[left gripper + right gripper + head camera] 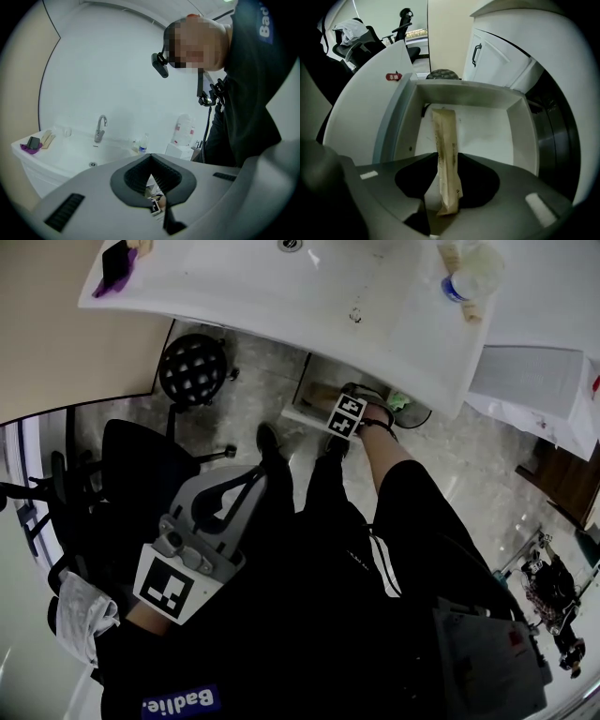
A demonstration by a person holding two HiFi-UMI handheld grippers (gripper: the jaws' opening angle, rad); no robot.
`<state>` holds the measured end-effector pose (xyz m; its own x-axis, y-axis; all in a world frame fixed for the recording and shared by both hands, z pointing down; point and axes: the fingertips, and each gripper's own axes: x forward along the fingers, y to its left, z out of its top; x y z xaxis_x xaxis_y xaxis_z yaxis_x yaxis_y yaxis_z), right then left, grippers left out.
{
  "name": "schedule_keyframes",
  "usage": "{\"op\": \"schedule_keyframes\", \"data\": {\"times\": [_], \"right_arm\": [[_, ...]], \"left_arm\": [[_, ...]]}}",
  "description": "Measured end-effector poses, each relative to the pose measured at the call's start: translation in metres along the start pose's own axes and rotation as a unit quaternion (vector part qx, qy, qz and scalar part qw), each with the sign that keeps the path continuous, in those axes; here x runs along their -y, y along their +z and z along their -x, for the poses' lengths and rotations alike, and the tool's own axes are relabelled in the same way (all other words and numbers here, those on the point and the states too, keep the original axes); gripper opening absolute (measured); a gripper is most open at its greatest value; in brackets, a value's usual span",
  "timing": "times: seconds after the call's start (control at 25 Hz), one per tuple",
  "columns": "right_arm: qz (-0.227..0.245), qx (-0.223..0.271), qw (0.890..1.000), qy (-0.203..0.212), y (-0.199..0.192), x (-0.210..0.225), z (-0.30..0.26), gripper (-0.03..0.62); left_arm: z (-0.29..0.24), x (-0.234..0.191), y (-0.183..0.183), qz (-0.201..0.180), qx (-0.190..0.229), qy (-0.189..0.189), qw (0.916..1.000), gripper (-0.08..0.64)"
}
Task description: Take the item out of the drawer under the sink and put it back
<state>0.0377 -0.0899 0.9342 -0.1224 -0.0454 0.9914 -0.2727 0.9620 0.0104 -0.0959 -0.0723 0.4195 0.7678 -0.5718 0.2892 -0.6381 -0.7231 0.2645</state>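
Note:
A long brown paper packet (446, 154) lies lengthwise in the open white drawer (464, 93) under the sink. Its near end sits between the jaws of my right gripper (449, 182), which stand wide apart, with a gap to the pads on both sides. In the head view only the right gripper's marker cube (347, 415) shows, down at the drawer (309, 409) below the sink's (281, 306) edge. My left gripper (258, 474) is held back over my lap, pointing up, with its tips together and nothing in it (151, 161).
A black office chair (141, 474) and a round black stool (194, 368) stand left of the drawer. On the sink rim are a purple item (114, 268) and a plastic bottle (469, 282). The faucet (100, 127) stands behind the basin. A cabinet door (487, 61) lies beyond the drawer.

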Motion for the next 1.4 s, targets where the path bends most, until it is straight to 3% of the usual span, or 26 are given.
{"op": "schedule_keyframes", "data": {"times": [0.28,0.6,1.0,1.16,1.4], "right_arm": [[-0.020,0.010,1.000,-0.019,0.003,0.009,0.009,0.037],[-0.046,0.060,0.996,-0.055,0.009,0.008,0.069,0.032],[-0.096,0.136,0.982,-0.093,0.018,-0.010,0.168,0.032],[-0.139,0.180,0.969,-0.097,0.027,-0.015,0.204,0.032],[-0.205,0.277,0.934,-0.097,0.059,-0.018,0.277,0.032]], "left_arm": [[0.002,0.000,-0.004,0.001,-0.006,0.003,1.0000,0.005],[0.011,0.007,0.009,-0.005,0.017,0.000,0.9998,0.005],[0.030,0.015,0.033,-0.006,0.061,0.002,0.9981,0.005],[0.028,0.020,0.043,-0.007,0.078,-0.002,0.9969,0.004],[0.025,0.025,0.052,-0.011,0.098,-0.011,0.9950,0.004]]}}
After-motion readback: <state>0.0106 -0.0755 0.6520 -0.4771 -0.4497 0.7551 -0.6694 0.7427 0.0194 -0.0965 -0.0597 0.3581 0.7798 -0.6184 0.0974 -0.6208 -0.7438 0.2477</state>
